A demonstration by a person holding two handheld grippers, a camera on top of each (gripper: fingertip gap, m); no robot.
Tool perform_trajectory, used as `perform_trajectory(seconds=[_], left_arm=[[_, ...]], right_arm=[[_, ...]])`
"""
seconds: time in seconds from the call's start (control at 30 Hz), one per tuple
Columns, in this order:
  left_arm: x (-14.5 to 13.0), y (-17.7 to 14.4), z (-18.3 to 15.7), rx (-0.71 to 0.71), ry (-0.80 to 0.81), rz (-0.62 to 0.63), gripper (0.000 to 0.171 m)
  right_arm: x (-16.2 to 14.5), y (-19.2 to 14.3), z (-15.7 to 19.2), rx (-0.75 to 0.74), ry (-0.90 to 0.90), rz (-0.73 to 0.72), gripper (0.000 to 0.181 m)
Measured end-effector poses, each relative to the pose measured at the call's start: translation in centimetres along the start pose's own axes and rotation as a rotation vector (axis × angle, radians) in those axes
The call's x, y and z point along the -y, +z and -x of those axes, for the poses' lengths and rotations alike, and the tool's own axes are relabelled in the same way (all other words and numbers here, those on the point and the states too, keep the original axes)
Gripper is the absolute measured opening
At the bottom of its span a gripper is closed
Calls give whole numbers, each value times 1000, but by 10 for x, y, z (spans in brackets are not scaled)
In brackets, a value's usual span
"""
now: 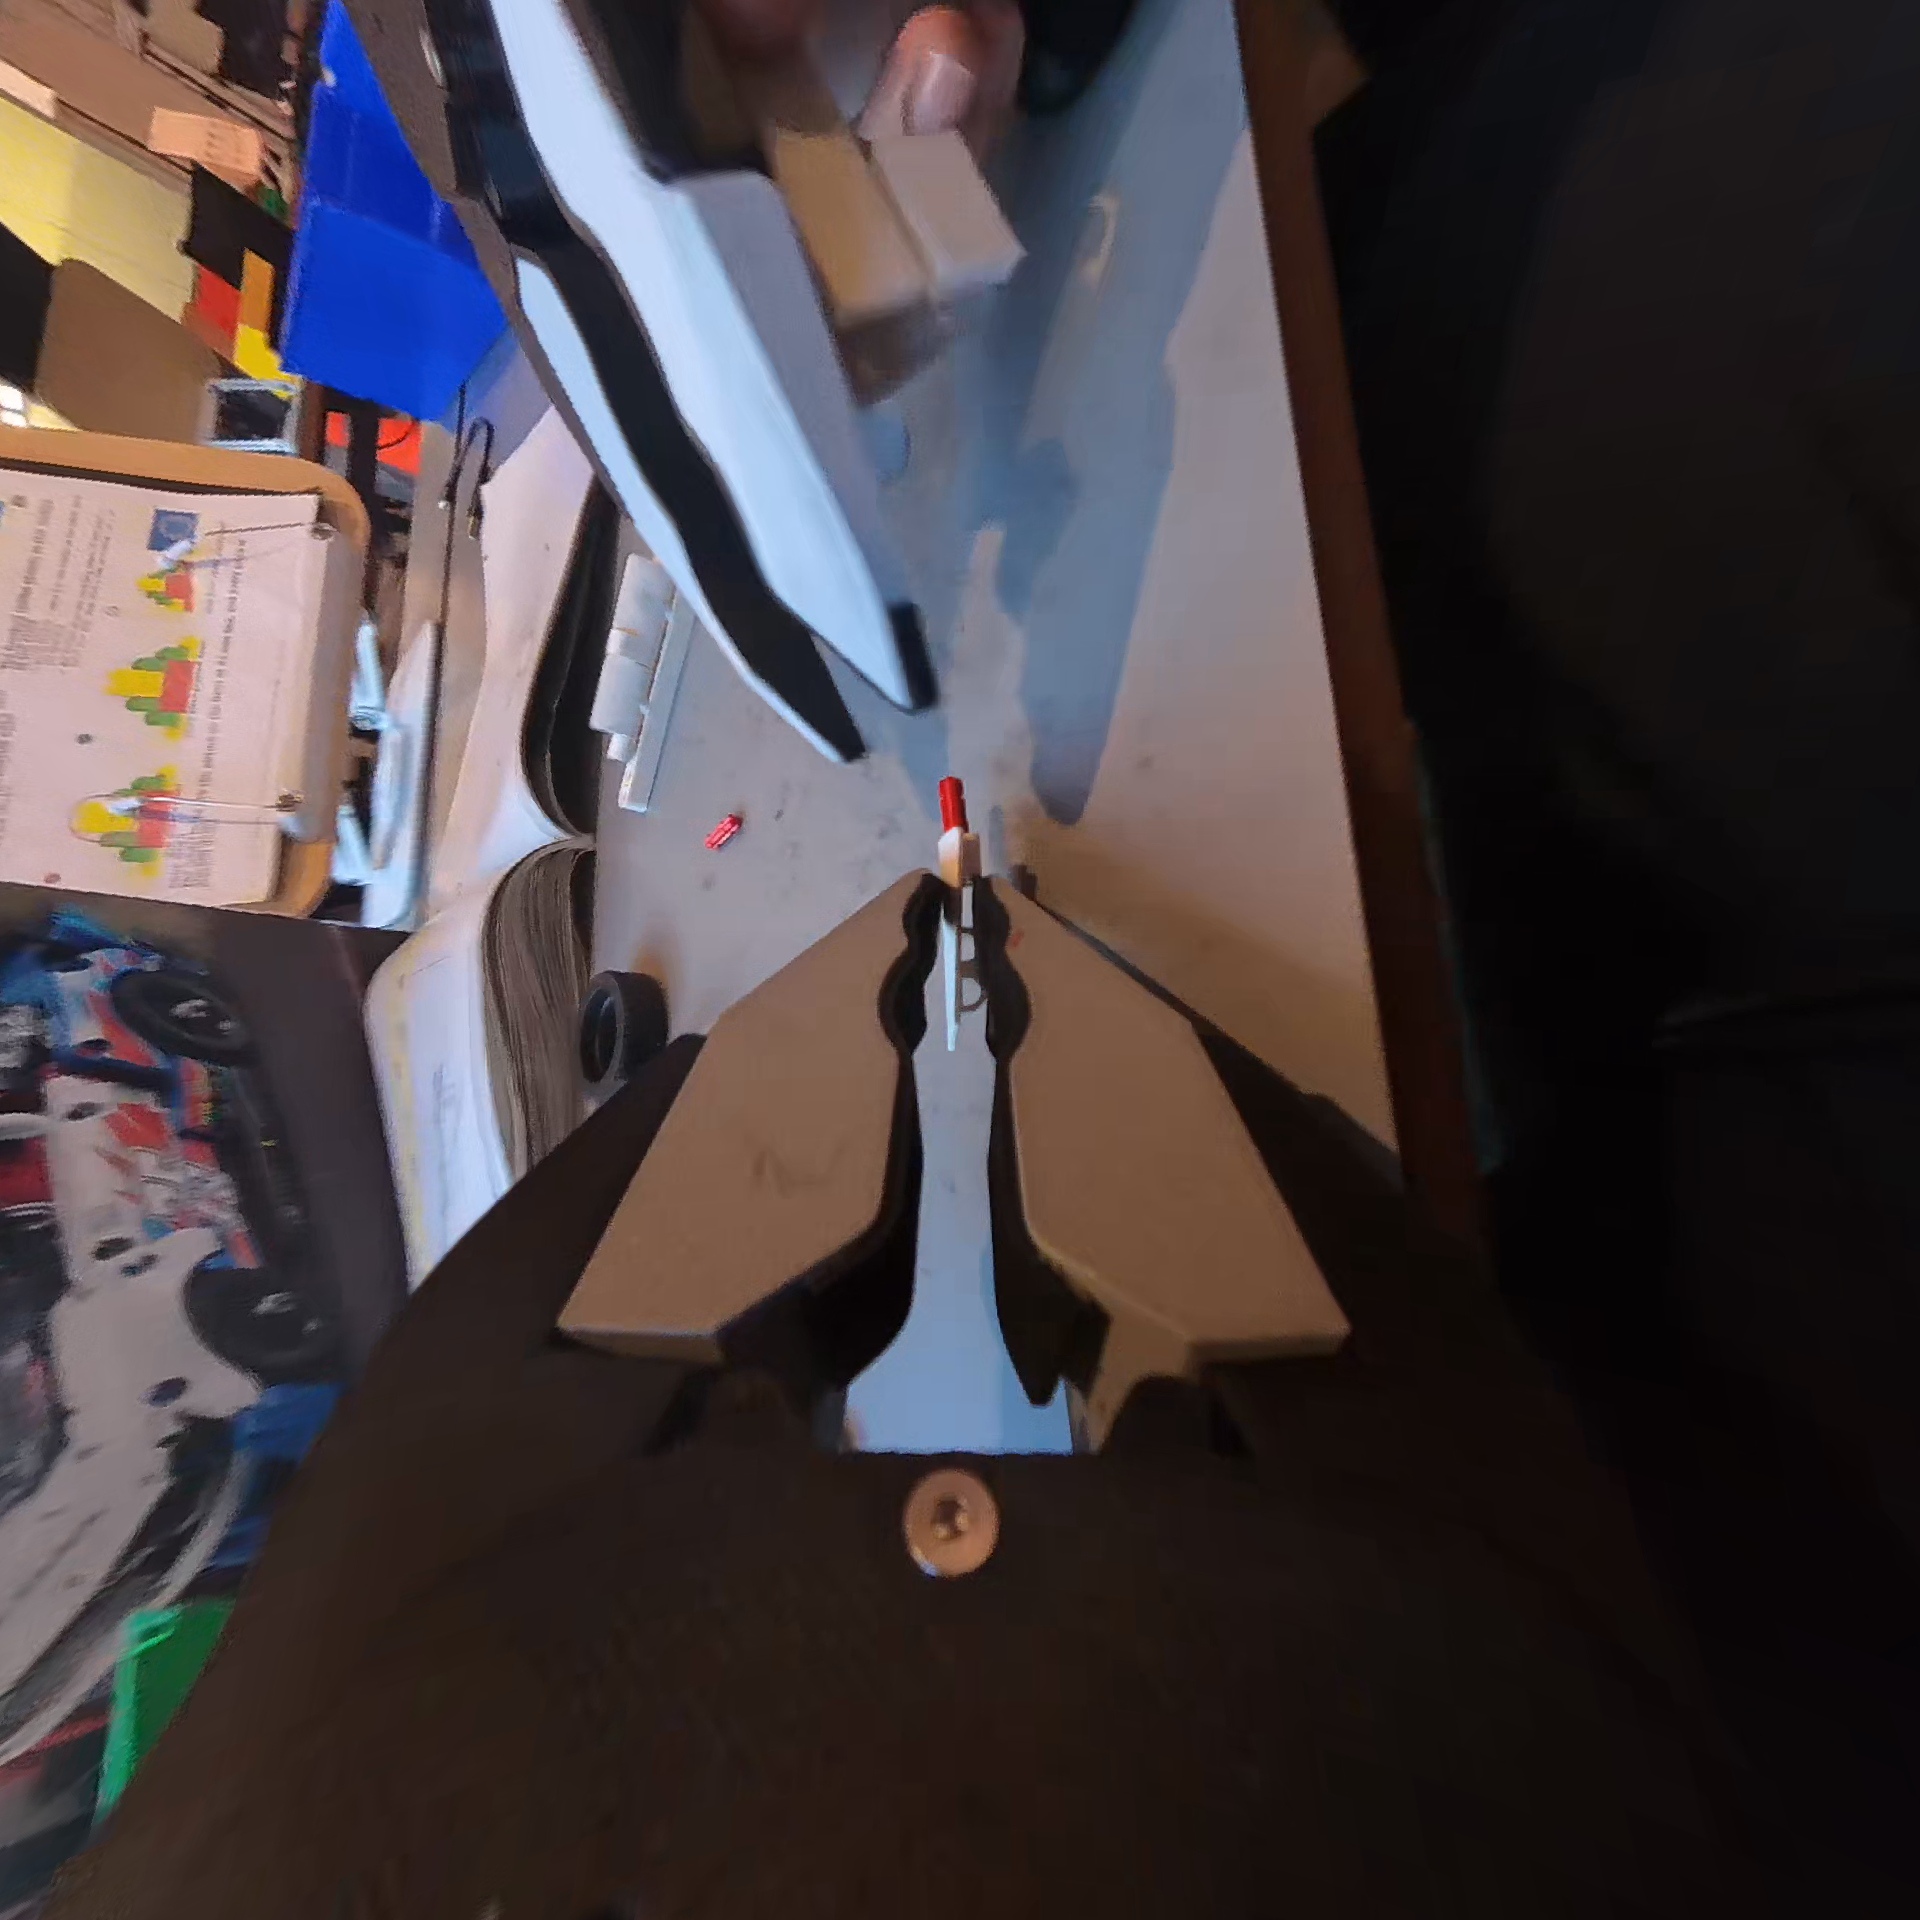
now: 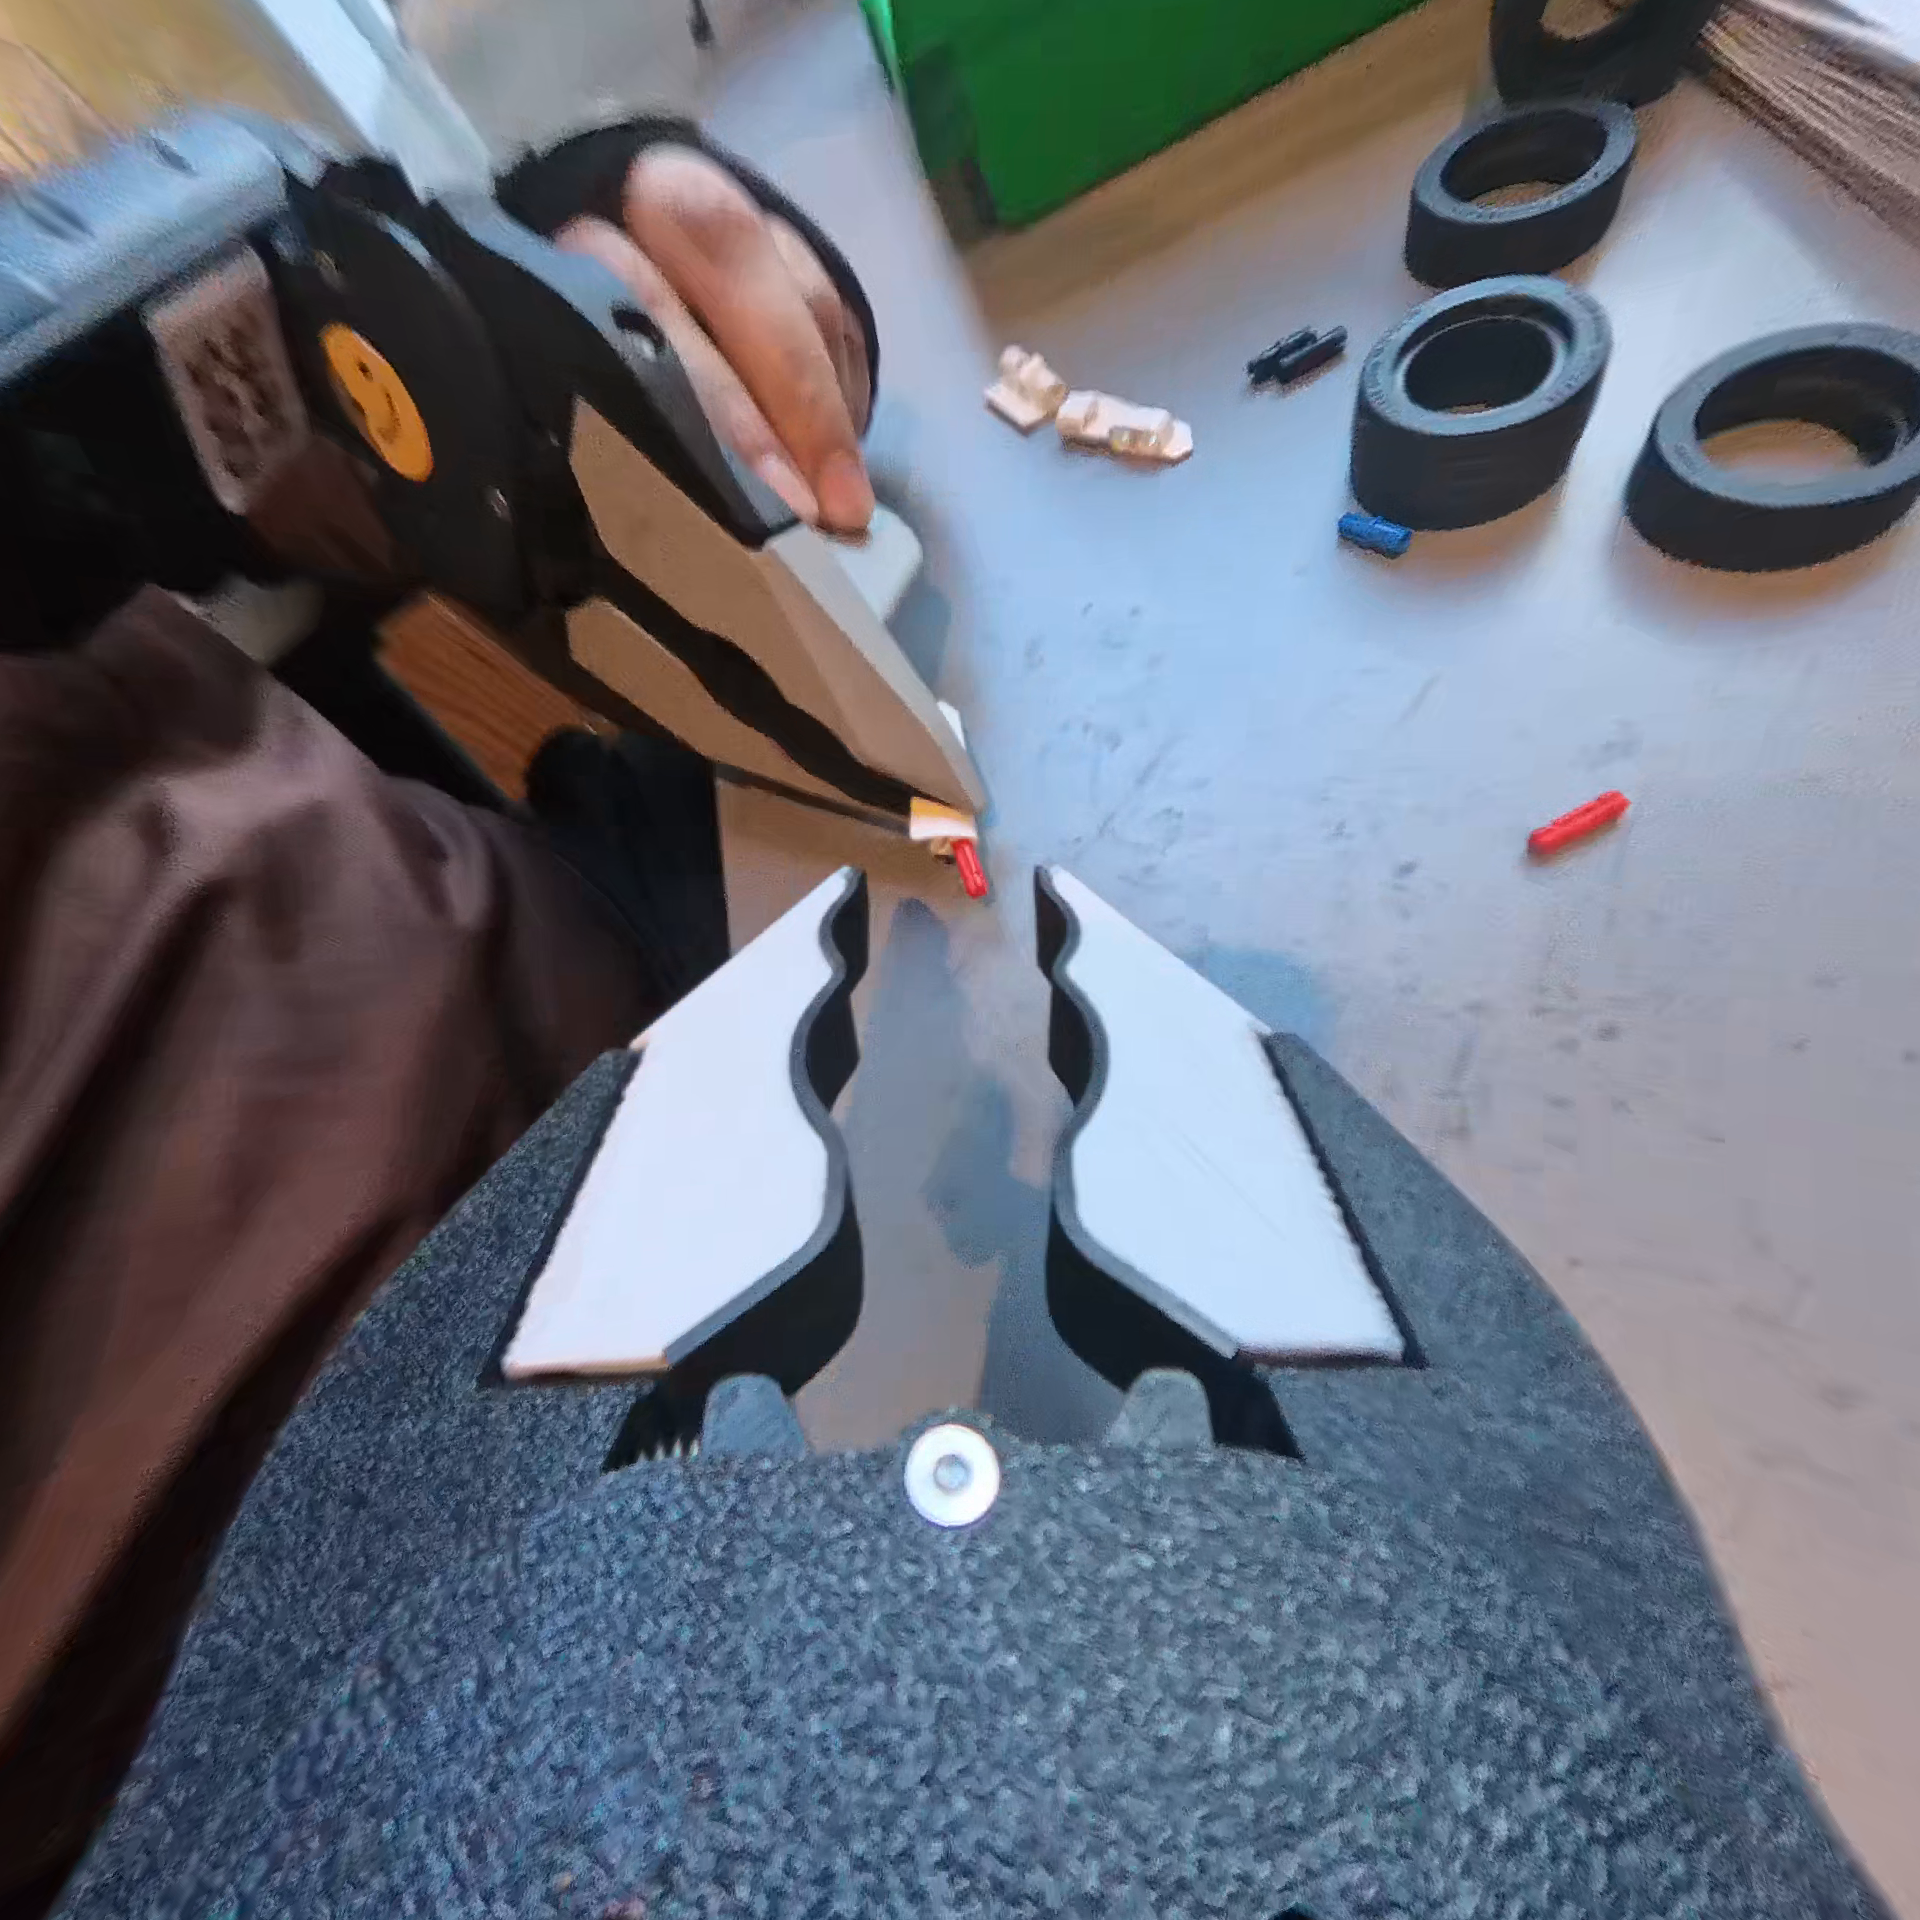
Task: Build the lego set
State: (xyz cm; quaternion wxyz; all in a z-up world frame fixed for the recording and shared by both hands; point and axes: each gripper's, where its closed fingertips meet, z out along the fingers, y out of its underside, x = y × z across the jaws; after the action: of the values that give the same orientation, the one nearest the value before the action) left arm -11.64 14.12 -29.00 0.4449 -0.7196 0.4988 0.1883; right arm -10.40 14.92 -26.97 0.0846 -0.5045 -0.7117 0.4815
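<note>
- We see a small white piece [image 1: 958,854] with a red pin [image 1: 949,802] plugged into its far end, pinched at the very tips of the left tongs [image 1: 961,883], which are narrowed onto it; the pair is held above the tabletop [image 1: 1195,644].
- In the right wrist view the same red pin [image 2: 970,868] juts from the left tongs' tips and slants down toward the right tongs [image 2: 951,883], ending just ahead of them, a little to the left of their centreline.
- The right tongs stand partly open with nothing between them, so we judge they are the free ones, and that the coming move turns on the pin's long axis: it lies roughly lengthwise to the gap, so it would enter end-on.
- The left tongs are plainly the nearer, being already on the piece; the right tongs are just short of touching the pin.
- Outward, ahead and to the right of the right tongs, we count one loose red pin [image 2: 1577,823] lying flat.
- Farther ahead lie one blue pin [image 2: 1374,534] and one black pin [image 2: 1296,353].
- Two pale tan pieces [image 2: 1086,416] sit close together, ahead and slightly right.
- We count three black tyres [image 2: 1481,400] whole, and a fourth is cut by the frame edge at the far right corner.
- A green box [image 2: 1091,94] stands farthest ahead.
- From the left tongs' side, an instruction sheet [image 1: 156,686] and a picture of a race car [image 1: 135,1226] lie well off to their left.
</note>
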Motion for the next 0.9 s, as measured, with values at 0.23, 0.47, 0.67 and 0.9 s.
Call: perform_trajectory(seconds=[0.23, 0.47, 0.67, 0.9], left_arm=[[1, -1, 4, 74, 87, 24, 2], [2, -3, 28, 114, -163, -24, 1], [19, -20, 70, -243, -1143, -333, 0], [19, -2, 45, -534, -1548, -348, 0]], right_arm=[[-7, 16, -2, -150, -192, 92, 8], [13, 4, -7, -255, -240, -11, 20], [50, -29, -13, -485, -418, -157, 40], [44, -14, -17, -537, -501, -98, 30]])
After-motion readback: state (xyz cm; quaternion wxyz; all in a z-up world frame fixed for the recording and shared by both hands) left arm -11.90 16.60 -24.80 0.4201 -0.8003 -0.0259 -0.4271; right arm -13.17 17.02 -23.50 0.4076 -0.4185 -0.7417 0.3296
